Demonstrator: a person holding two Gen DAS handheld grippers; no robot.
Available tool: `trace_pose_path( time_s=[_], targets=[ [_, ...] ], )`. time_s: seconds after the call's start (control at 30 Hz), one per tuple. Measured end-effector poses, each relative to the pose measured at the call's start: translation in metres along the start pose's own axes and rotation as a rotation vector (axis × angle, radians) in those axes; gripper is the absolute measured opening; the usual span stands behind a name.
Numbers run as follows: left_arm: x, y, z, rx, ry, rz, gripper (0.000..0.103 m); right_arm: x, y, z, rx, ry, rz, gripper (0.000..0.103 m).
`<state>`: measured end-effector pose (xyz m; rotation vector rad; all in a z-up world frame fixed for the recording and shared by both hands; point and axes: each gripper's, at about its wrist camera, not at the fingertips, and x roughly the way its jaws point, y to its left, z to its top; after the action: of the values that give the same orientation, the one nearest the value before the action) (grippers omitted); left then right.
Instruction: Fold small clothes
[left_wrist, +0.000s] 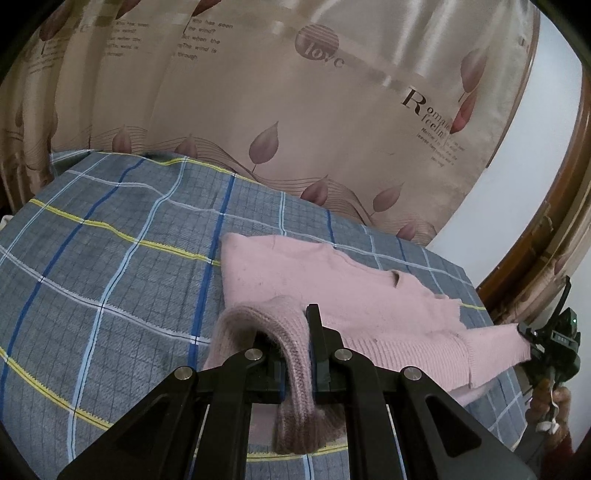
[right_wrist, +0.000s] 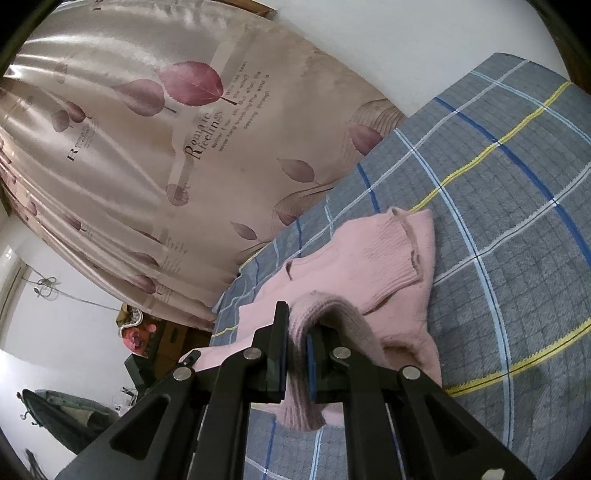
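A small pink knitted sweater (left_wrist: 332, 280) lies on a blue-grey plaid bed cover (left_wrist: 110, 240), its near edge lifted. My left gripper (left_wrist: 291, 325) is shut on a ribbed fold of that edge, and the knit drapes over its left finger. At the far right of the left wrist view, my right gripper (left_wrist: 532, 334) pinches the sweater's other corner, with a hand (left_wrist: 550, 398) below it. In the right wrist view, the right gripper (right_wrist: 297, 325) is shut on a ribbed fold of the sweater (right_wrist: 369, 258). The rest of the sweater lies crumpled ahead on the cover (right_wrist: 498, 221).
A shiny beige curtain (left_wrist: 258, 92) with leaf prints hangs close behind the bed. A curved wooden frame (left_wrist: 554, 221) stands at the right. In the right wrist view, the curtain (right_wrist: 129, 147) fills the left, and dark furniture and clutter (right_wrist: 140, 339) sit beyond the bed's edge.
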<state>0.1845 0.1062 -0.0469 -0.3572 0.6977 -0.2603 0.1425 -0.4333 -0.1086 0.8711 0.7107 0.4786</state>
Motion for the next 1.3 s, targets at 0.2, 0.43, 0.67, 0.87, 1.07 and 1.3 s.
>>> trace_pose_path(
  time_s=[0.2, 0.43, 0.67, 0.87, 1.07, 1.3],
  targets=[
    [0.007, 0.000, 0.001, -0.005, 0.006, 0.014, 0.009, 0.007, -0.002, 0.005, -0.005, 0.009, -0.011, 0.009],
    [0.015, 0.002, 0.005, 0.005, 0.004, 0.024, 0.009, 0.013, -0.006, 0.012, 0.003, 0.008, -0.019, 0.009],
    [0.023, 0.003, 0.012, 0.009, -0.002, 0.038, 0.009, 0.021, -0.004, 0.020, -0.007, 0.005, -0.022, 0.009],
    [0.031, 0.004, 0.017, 0.017, 0.003, 0.049, 0.009, 0.028, -0.007, 0.025, -0.006, 0.008, -0.031, 0.009],
    [0.038, 0.004, 0.019, 0.035, 0.011, 0.060, 0.009, 0.035, -0.009, 0.029, -0.013, 0.011, -0.045, 0.009],
    [0.046, 0.006, 0.021, 0.034, 0.018, 0.070, 0.009, 0.041, -0.013, 0.031, -0.011, 0.012, -0.056, 0.009]
  ],
)
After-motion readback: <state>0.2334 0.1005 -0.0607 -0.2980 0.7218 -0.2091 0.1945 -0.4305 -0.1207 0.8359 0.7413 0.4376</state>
